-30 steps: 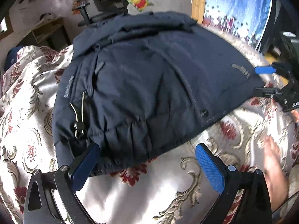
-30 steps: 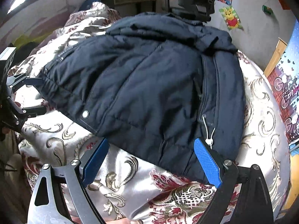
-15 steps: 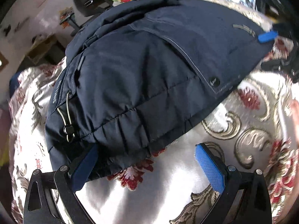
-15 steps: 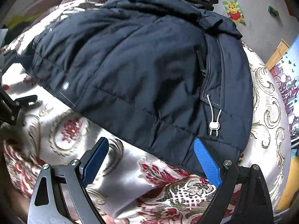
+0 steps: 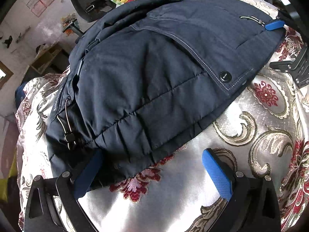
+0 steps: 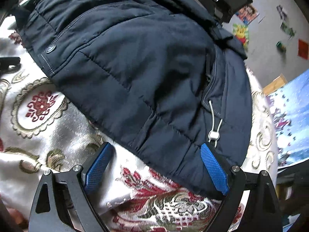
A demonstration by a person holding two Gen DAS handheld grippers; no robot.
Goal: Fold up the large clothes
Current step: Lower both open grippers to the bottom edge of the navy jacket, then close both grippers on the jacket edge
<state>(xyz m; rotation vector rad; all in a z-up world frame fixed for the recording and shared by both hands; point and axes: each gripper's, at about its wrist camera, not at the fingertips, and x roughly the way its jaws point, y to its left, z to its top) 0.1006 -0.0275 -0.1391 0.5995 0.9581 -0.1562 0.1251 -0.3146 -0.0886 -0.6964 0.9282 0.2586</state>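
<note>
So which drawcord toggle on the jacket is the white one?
The toggle at the hem by the right gripper, on a pale cord. The other toggle, near the left gripper, is black.

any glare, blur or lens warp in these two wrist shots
Left wrist view: sharp on the jacket, strong sheen on the satin bedspread between the open fingers, fisheye bending the room behind. Right wrist view: jacket fairly crisp, wall posters smeared, bedspread blown out at left, dark corners.

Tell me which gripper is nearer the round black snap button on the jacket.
Left. The left gripper is open at the hem below the snap button; the right gripper is at the hem's far corner.
</note>
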